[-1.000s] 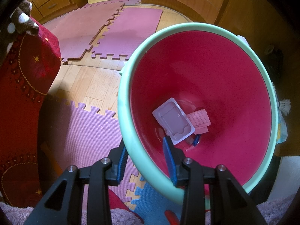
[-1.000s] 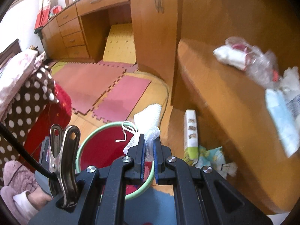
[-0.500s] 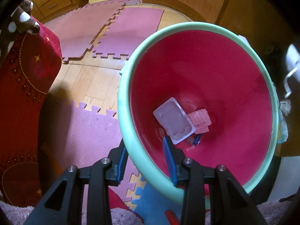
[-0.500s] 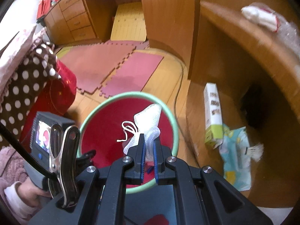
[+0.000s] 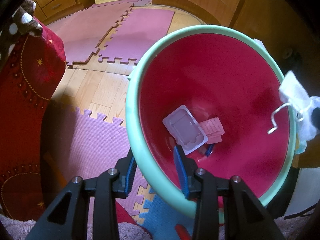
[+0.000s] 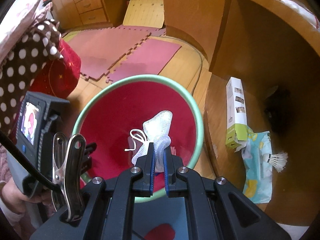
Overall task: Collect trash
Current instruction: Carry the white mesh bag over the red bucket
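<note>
The right gripper [image 6: 158, 157] pinches a white mesh bag [image 6: 160, 124] with a drawstring over the red basin [image 6: 120, 108] with its green rim. Beside the basin — on the wooden floor — lie a carton [image 6: 236, 116], a shuttlecock [image 6: 277, 159] and what may be a tissue pack [image 6: 258, 180].

Wooden floor [image 6: 186, 60] carries pink foam mats [image 6: 124, 46], a carton [image 6: 236, 112] and a shuttlecock [image 6: 277, 159].

My left gripper [image 5: 156, 172] points steeply down, its fingers [image 5: 181, 170] clamped across the bin rim [image 5: 138, 150]. My right gripper [image 6: 159, 160] tilts down over the bin, fingers pinched on a white mesh bag [image 6: 160, 126]. A hand [image 6: 14, 198] shows at lower left.
</note>
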Demonstrator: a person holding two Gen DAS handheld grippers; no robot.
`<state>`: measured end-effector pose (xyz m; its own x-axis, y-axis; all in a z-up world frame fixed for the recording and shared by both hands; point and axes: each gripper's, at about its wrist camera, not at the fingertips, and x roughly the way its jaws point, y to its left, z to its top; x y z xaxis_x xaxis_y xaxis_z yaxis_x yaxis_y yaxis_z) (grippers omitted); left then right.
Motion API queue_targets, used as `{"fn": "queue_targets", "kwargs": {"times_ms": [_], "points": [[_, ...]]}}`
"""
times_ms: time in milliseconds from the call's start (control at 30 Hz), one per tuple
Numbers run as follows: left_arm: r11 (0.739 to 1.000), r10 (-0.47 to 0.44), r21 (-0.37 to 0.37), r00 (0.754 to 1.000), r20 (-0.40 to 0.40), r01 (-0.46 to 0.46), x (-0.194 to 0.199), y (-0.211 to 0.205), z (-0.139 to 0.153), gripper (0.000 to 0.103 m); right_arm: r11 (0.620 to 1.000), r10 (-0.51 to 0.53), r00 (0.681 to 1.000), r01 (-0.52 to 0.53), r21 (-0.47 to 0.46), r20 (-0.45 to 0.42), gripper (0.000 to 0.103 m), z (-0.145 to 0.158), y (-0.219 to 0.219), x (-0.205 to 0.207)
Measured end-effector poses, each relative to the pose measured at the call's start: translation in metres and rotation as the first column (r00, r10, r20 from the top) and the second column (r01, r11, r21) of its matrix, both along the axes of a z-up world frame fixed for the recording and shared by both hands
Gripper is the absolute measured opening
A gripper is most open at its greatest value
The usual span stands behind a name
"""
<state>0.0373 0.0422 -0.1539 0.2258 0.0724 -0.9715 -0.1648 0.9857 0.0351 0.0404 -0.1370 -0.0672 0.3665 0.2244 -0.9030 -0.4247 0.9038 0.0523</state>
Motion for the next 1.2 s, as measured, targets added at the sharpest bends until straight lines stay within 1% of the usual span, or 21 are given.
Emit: {"fn": "queue_targets", "kwargs": {"times_ms": [767, 1200], "points": [[1.0, 0.0, 0.0, 1.0, 0.007, 0.0, -0.001, 0.001, 0.001, 0.038, 0.998, 0.037, 0.998, -0.039, -0.038, -0.055, 0.008, -0.038, 0.018, 0.011], [1.0, -0.001, 0.003, 1.0, 0.007, 0.001, -0.001, 0.0, 0.001, 0.038, 0.994, 0.065, 0.994, -0.071, -0.077, -0.084, 0.008, -0.057, 0.023, 0.009]]}}
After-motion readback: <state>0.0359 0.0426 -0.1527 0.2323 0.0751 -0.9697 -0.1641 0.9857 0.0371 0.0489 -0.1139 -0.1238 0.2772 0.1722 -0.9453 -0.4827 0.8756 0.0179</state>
